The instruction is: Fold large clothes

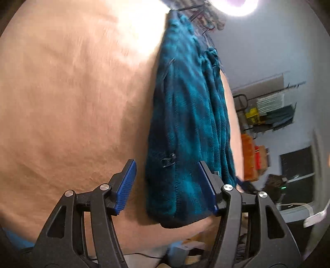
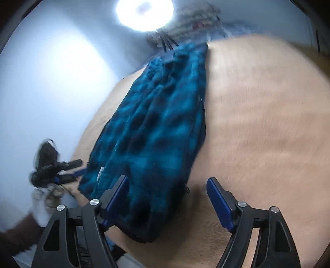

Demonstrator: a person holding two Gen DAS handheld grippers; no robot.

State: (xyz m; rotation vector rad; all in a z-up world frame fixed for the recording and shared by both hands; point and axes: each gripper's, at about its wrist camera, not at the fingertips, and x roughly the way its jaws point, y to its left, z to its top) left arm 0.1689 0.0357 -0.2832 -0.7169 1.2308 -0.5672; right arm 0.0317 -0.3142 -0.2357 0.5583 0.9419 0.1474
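While a teal plaid fleece garment lies in a long narrow fold running near-to-far on the tan bedcover, its near end sits between the empty, spread left gripper and right gripper.

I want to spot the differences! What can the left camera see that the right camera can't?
Only the left camera shows the shelf with boxes against the wall, the dark window and the small zipper pull on the blue fleece. Only the right camera shows the other claw, the left claw, seen from outside beside the fleece, and the small white tag. Both show the blue fleece lying long and narrow on the tan bed, the bright ceiling lamp, and an open claw, like the right claw, holding nothing.
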